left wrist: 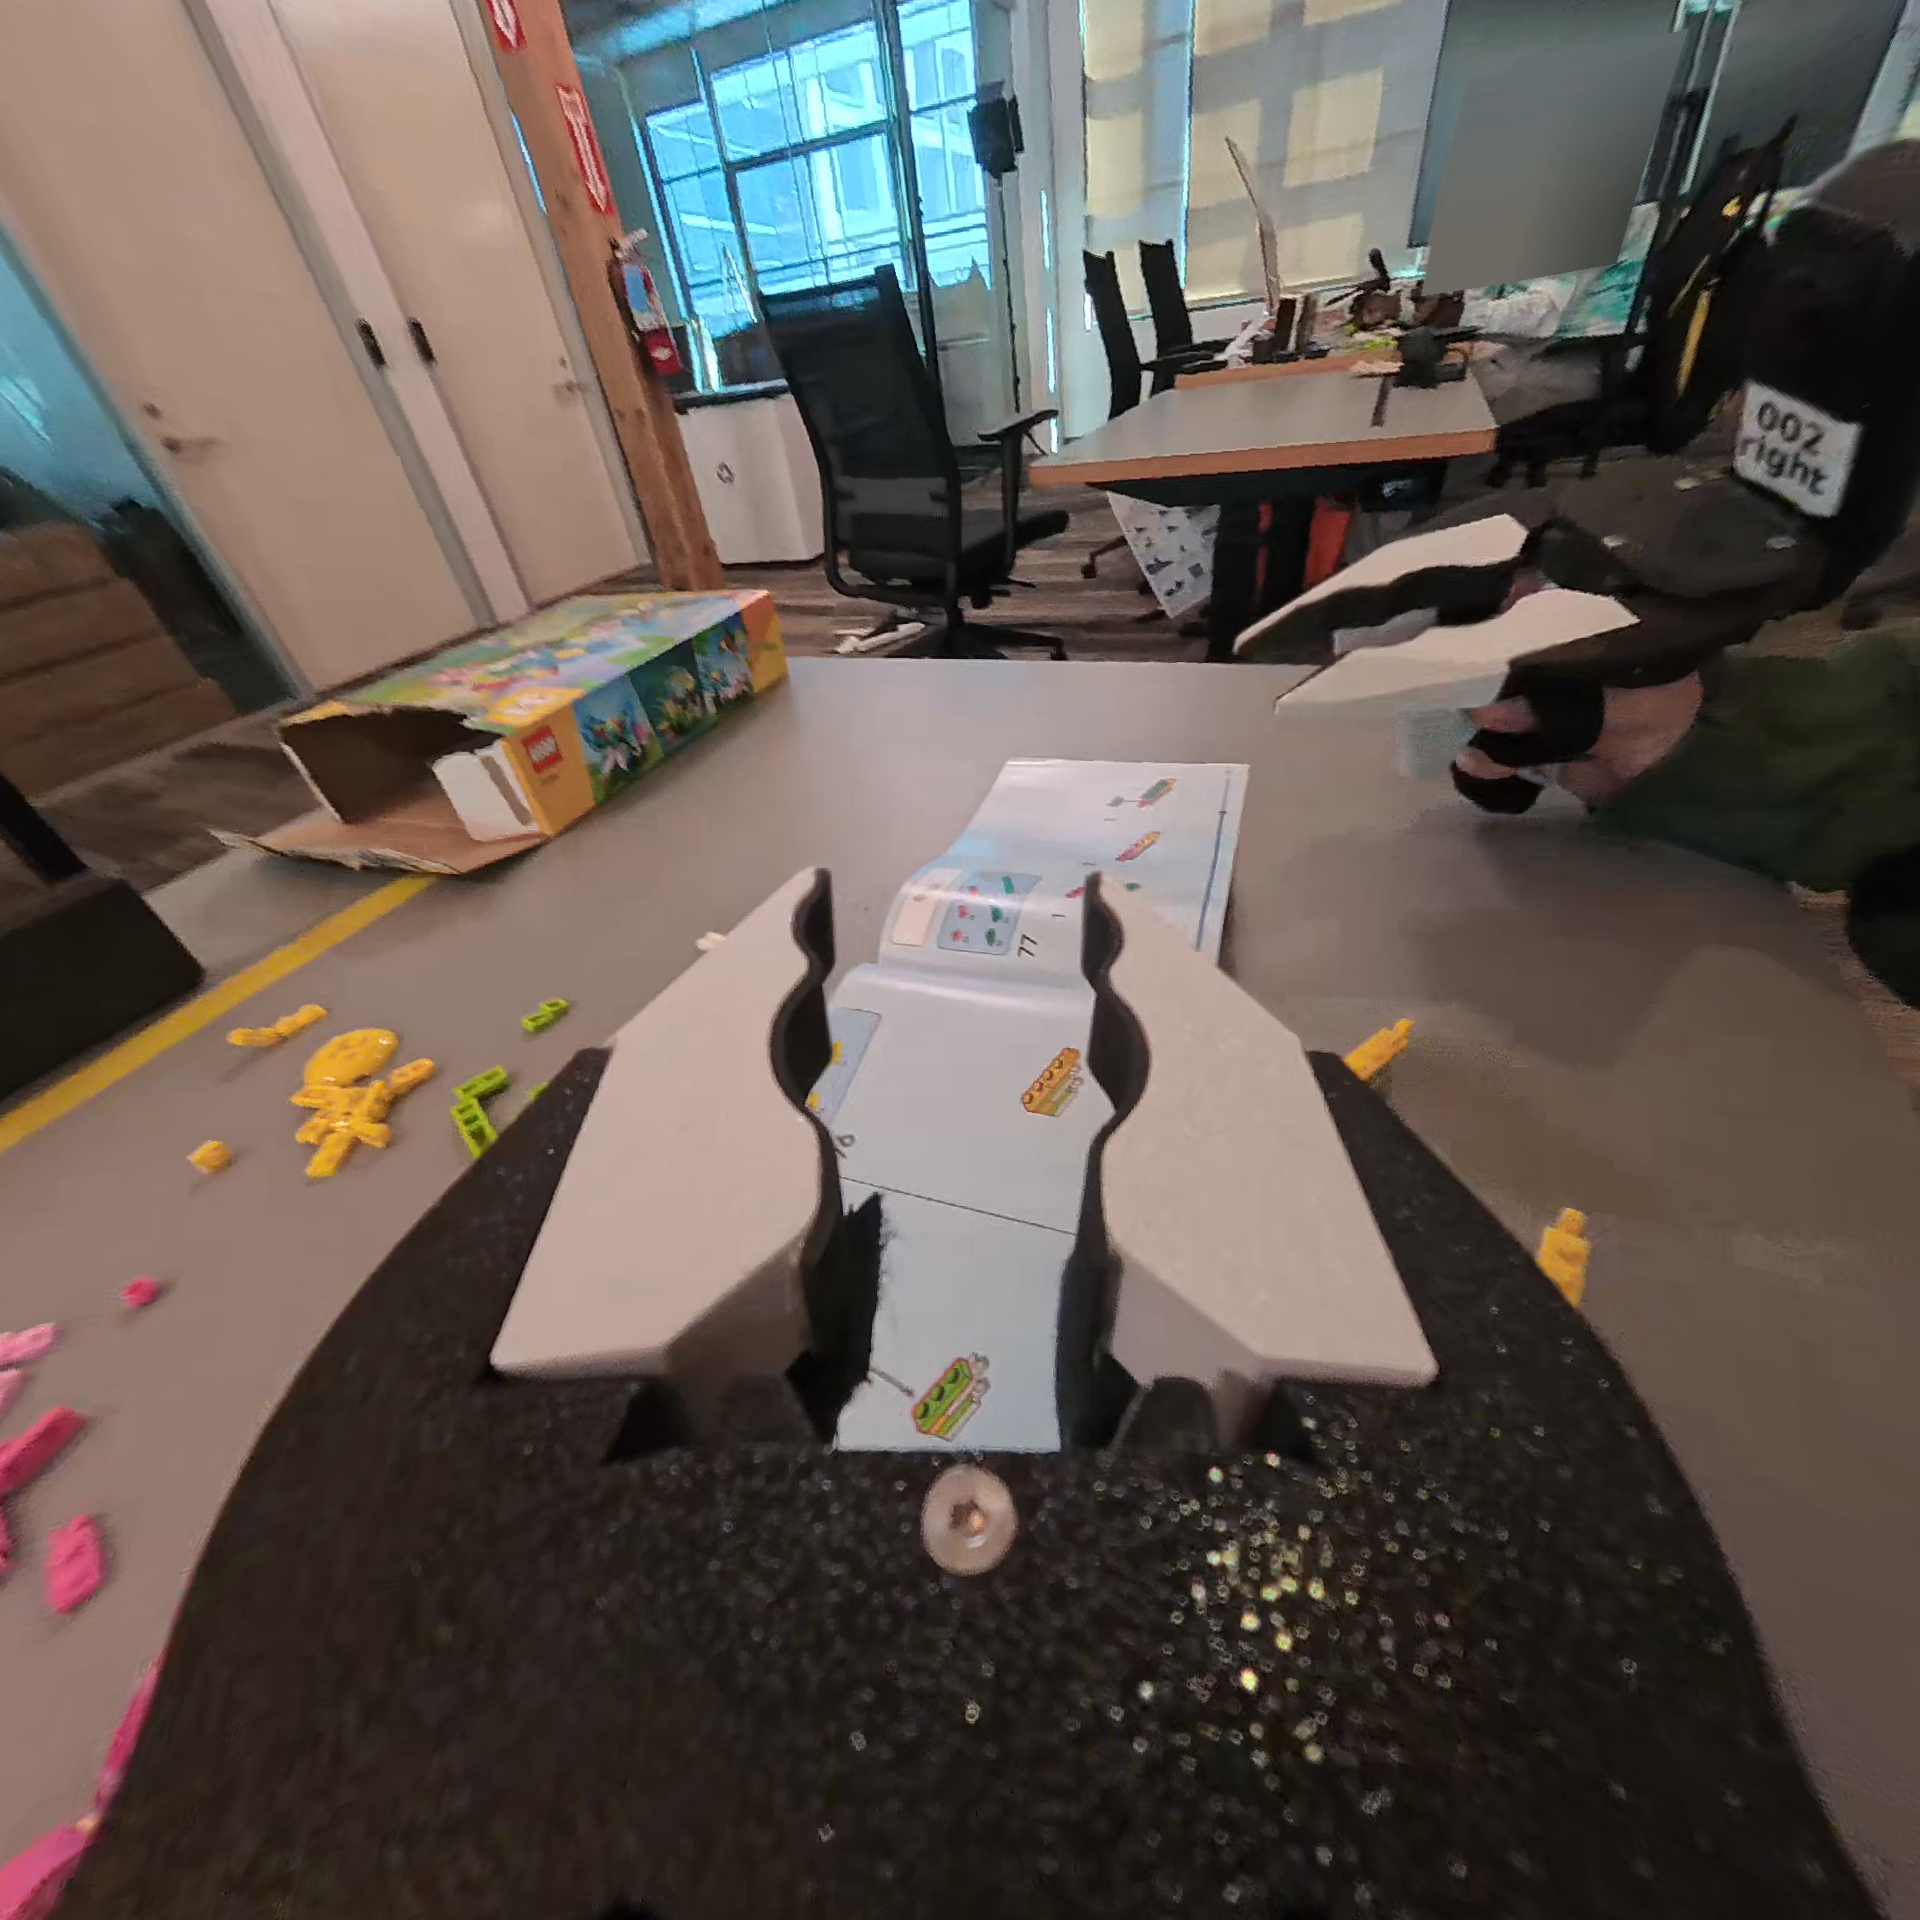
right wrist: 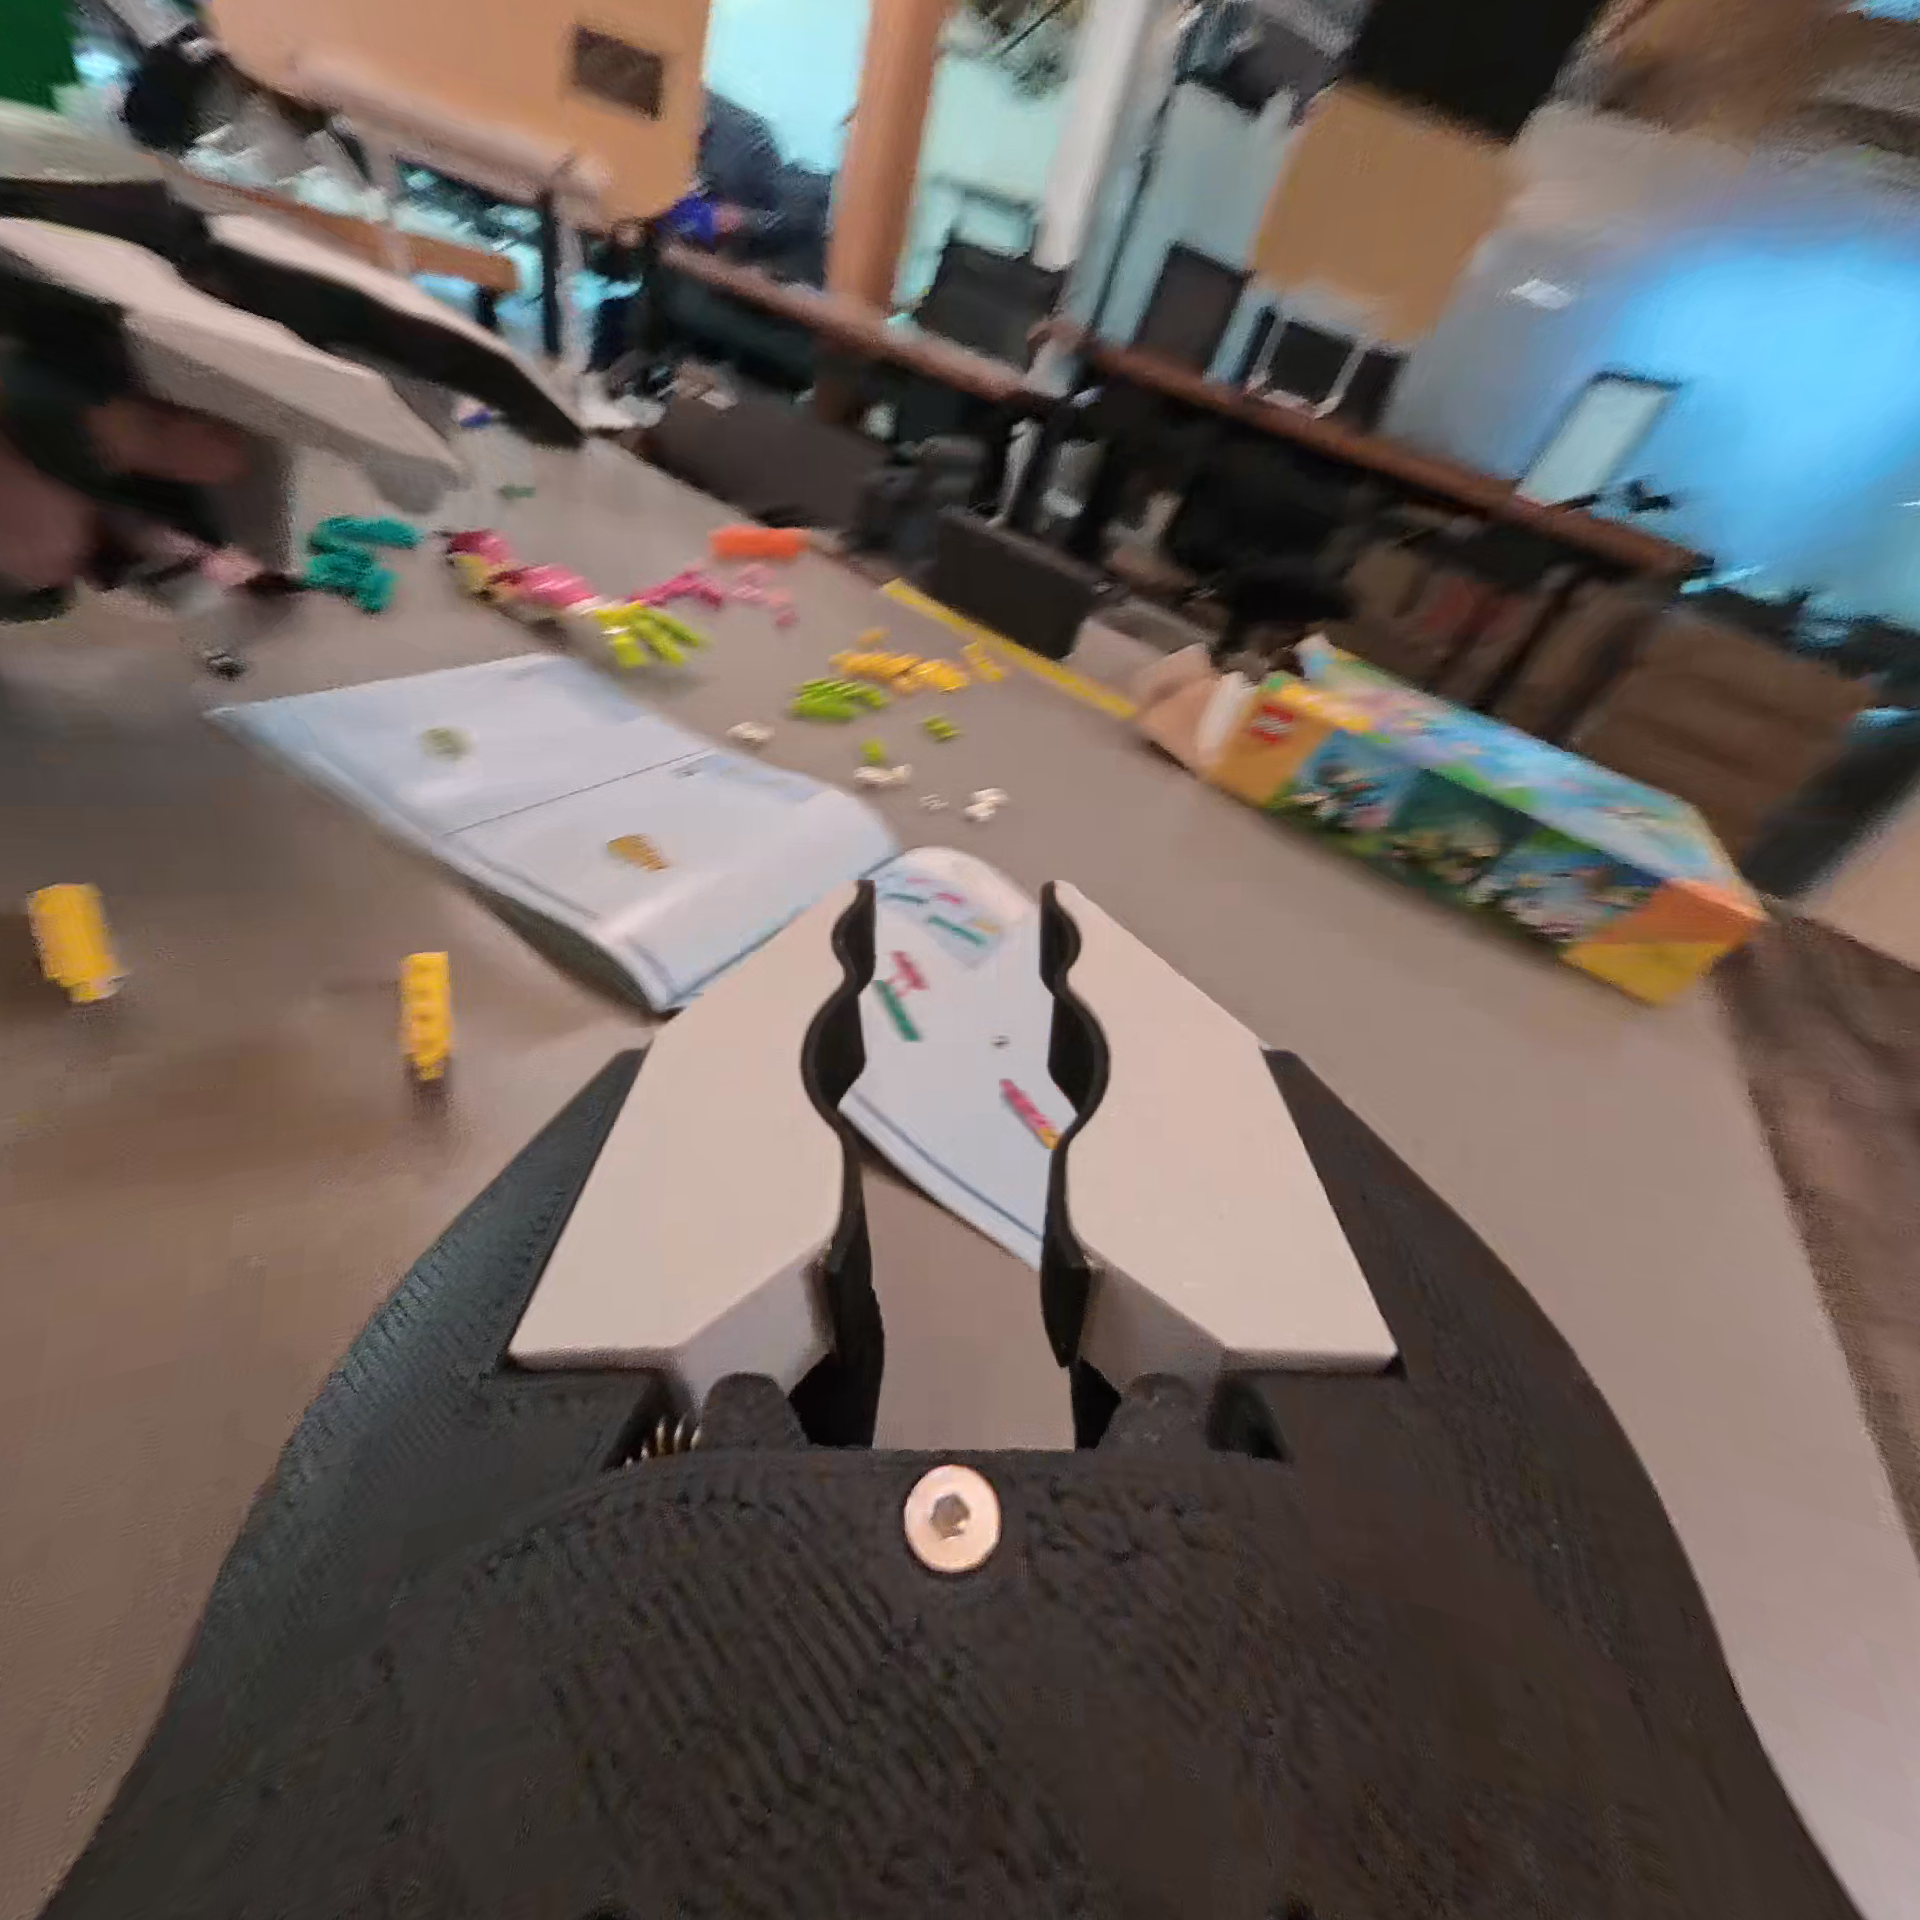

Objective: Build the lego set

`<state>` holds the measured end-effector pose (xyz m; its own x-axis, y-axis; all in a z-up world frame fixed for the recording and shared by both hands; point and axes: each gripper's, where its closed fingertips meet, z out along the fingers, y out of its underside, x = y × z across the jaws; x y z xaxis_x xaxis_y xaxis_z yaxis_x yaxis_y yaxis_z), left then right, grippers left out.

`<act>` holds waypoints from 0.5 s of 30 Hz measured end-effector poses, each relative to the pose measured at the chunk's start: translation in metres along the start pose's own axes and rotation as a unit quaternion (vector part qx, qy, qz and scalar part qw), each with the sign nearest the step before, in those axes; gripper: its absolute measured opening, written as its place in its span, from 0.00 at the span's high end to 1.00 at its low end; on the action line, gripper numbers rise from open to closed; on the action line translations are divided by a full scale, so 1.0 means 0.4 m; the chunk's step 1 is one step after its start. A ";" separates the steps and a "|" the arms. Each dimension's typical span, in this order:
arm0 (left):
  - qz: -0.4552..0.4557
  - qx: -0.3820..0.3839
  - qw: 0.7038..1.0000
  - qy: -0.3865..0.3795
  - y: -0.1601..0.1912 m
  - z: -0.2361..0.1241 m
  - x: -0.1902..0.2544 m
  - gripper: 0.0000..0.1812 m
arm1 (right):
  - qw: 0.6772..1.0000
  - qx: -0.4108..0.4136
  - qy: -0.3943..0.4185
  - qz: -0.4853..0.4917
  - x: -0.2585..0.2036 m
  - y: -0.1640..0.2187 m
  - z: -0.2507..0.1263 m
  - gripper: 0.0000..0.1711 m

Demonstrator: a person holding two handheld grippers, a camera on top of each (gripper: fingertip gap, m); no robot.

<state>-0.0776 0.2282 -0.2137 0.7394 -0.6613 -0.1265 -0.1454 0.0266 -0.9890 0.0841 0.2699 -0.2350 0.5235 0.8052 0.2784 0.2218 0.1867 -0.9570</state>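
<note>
An open light-blue instruction booklet (left wrist: 987, 1101) lies on the grey table; it also shows in the right wrist view (right wrist: 561, 769). My left gripper (left wrist: 956, 883) is open and empty, hovering over the booklet. My right gripper (right wrist: 951, 894) is open and empty above the booklet's near edge; it also shows held in a hand at the right of the left wrist view (left wrist: 1262, 665). Loose yellow pieces (left wrist: 348, 1091), lime pieces (left wrist: 483, 1107) and pink pieces (left wrist: 47, 1455) lie left of the booklet. Two small yellow assemblies (right wrist: 426, 1013) stand on the table at the left.
A torn-open set box (left wrist: 551, 717) lies at the table's far left; it also shows in the right wrist view (right wrist: 1455, 810). A yellow tape line (left wrist: 208, 1013) runs along the table's left edge. Teal, pink and orange pieces (right wrist: 540, 582) lie farther back. Office chairs and desks stand beyond. The tips of one gripper are about 15 cm away from the tips of the other.
</note>
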 end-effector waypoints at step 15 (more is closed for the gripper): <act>0.014 0.008 1.000 -0.010 -0.003 -0.002 -0.003 0.77 | 1.000 -0.014 0.009 -0.017 -0.004 0.015 0.006 0.86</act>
<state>-0.0789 0.2285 -0.2122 0.7485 -0.6446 -0.1558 -0.1563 0.0569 -0.9861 0.0826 0.2712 -0.2412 0.5296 0.7888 0.3120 0.2628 0.1972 -0.9445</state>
